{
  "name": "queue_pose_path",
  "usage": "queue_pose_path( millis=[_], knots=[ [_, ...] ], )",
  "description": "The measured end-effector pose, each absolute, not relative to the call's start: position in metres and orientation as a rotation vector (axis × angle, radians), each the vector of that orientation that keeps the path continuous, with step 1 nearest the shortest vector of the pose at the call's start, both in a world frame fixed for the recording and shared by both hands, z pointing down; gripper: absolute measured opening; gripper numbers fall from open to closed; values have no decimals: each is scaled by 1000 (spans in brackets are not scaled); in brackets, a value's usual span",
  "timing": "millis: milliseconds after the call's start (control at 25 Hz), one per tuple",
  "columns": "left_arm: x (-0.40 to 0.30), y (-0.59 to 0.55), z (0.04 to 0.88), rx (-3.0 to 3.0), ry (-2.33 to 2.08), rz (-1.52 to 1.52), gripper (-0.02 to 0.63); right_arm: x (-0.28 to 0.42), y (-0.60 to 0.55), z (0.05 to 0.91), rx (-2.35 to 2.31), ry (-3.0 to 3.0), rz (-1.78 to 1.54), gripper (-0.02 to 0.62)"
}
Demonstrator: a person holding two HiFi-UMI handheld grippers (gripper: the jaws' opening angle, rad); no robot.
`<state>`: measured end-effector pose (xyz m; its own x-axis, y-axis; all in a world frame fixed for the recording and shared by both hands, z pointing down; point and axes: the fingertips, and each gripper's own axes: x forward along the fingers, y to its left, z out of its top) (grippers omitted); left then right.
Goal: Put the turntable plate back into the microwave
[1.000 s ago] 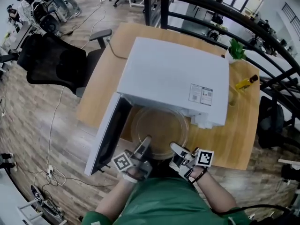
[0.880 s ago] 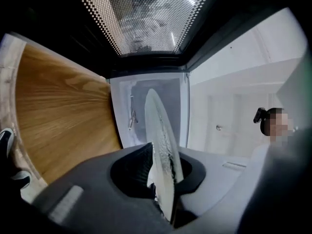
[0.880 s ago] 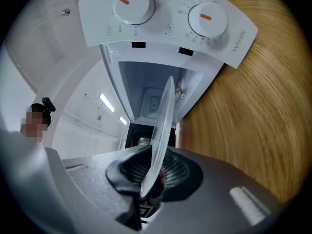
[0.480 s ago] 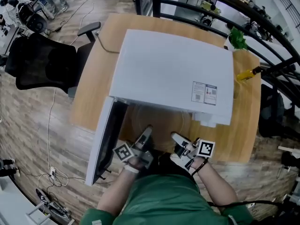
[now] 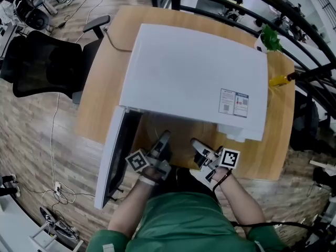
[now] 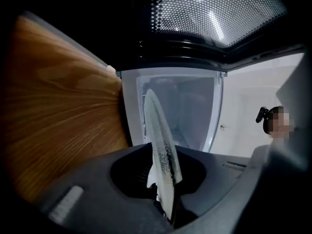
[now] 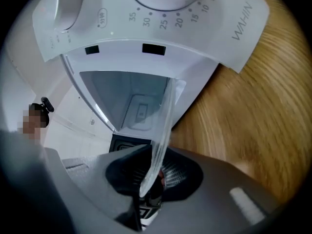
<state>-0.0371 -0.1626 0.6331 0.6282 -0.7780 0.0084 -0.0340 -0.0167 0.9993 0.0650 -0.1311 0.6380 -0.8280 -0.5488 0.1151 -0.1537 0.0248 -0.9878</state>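
I note the clear glass turntable plate [image 5: 178,134] level, partly inside the white microwave [image 5: 194,77], which stands on the wooden tabletop [image 5: 100,88], door [image 5: 113,161] swung open leftward.

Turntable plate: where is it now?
Head view, lower centre: the turntable plate is at the mouth of the open microwave, its near rim pinched by the left gripper and right gripper.

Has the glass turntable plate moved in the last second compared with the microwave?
Yes. The turntable plate has gone farther into the microwave: less of it now sticks out past the top's front edge in the head view.
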Motion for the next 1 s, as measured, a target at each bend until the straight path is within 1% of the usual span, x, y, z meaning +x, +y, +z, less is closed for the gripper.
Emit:
queue_pose_path(
  millis=[360,520,680,1000],
  knots=[
    [-38,-174,643,1467,-751,-667,40,62,-141,651,-768,2002,-1877,63],
    [-38,-176,647,1376,-788,-697,34,59,-144,655,-843,1968,-1887,92],
    [-38,-182,647,1353,-795,-716,34,53,-138,649,-826,1939,-1900,146],
    [-35,-195,652,1340,-817,-723,37,30,-113,653,-783,1942,-2000,144]
  ],
)
